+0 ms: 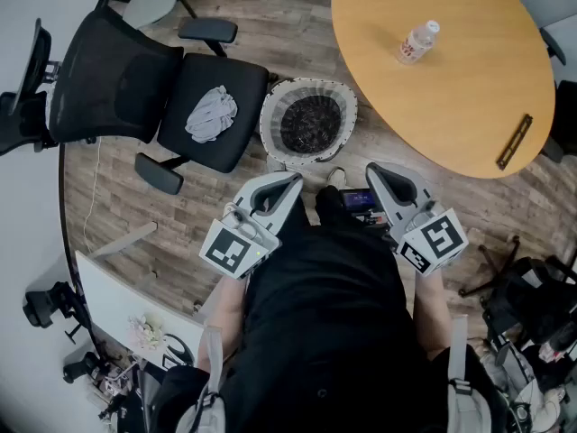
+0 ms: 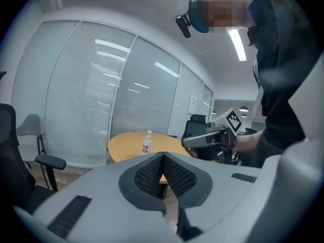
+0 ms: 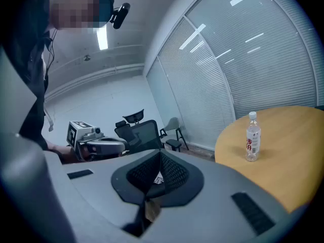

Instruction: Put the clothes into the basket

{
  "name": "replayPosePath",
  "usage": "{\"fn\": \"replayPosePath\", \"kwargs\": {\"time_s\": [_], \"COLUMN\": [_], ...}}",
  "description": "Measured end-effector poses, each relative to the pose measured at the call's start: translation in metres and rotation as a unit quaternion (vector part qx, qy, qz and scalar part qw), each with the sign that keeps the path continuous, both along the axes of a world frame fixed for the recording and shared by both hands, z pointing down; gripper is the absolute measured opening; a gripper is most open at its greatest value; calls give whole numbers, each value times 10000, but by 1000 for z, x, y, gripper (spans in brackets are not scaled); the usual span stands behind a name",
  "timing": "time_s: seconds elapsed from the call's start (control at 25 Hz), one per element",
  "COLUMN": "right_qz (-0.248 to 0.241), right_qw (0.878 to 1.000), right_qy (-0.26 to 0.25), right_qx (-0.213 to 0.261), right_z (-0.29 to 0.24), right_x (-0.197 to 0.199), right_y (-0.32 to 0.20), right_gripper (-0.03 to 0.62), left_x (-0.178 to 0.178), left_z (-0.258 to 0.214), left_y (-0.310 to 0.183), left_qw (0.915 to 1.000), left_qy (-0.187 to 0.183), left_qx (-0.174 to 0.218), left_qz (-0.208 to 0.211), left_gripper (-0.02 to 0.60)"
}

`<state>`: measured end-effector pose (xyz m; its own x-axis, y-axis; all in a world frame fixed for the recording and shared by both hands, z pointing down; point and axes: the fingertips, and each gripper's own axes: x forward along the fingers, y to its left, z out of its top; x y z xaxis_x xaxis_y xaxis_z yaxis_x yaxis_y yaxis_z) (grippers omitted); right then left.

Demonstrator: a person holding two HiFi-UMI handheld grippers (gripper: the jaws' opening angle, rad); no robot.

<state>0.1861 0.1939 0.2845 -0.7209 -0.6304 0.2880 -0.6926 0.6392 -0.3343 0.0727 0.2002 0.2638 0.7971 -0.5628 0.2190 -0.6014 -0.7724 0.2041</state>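
On the left there's a black office chair [image 1: 236, 78] with a crumpled light grey garment [image 1: 211, 114] on its seat, and that's the piece that has to go in. It looks soft, light and floppy with no real weight, so I'd pinch a raised fold near the middle of the bunch, otherwise a loose end probably drags over the seat edge. The chair's near armrest [image 1: 160, 174] sticks out on the approach side and might get bumped. Just right of the chair the basket [image 1: 270, 120] stands on the floor, white rim, dark inside, seemingly empty. Nearer in, the left gripper [image 1: 290, 184] and the right gripper [image 1: 374, 171] both hover with jaws together, holding nothing. Far right is the round wooden counter [image 1: 469, 79] with a water bottle [image 1: 418, 42] and a dark strip [image 1: 515, 141] at its edge, well clear of everything.
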Motion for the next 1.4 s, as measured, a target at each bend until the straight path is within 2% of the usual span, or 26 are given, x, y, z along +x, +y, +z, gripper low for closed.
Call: {"fn": "replayPosePath", "kwargs": {"time_s": [0.2, 0.36, 0.68, 0.92, 1.08, 1.28, 1.4], "right_qz": [-71, -78, -103, -88, -68, -82, -66], "right_qw": [10000, 9999, 9998, 9998, 9998, 9995, 9991], "right_qy": [-14, -62, -49, -31, 9, 133, 180], "right_qx": [-19, -70, -149, -180, -209, -290, -380], "right_z": [1, 2, 3, 2, -2, -1, 1], "right_x": [-8, -16, -38, -62, -85, -118, -142], "right_y": [1, -2, -9, -23, -32, -44, -49], "right_gripper": [17, 17, 17, 17, 17, 17, 17], "left_x": [-5, -11, -33, -67, -94, -128, -153], "left_z": [5, 8, 18, 39, 51, 73, 91], "left_y": [0, 4, -1, -20, -30, -48, -63], "left_qw": [9999, 9998, 9994, 9965, 9953, 9933, 9906], "left_qy": [-103, -35, -328, -722, -672, -731, -875], "left_qx": [-18, -177, -115, -348, -649, -846, -970], "left_qz": [-57, 33, 2, -216, -252, -280, -414], "left_gripper": [11, 11, 11, 12, 12, 12, 12]}}
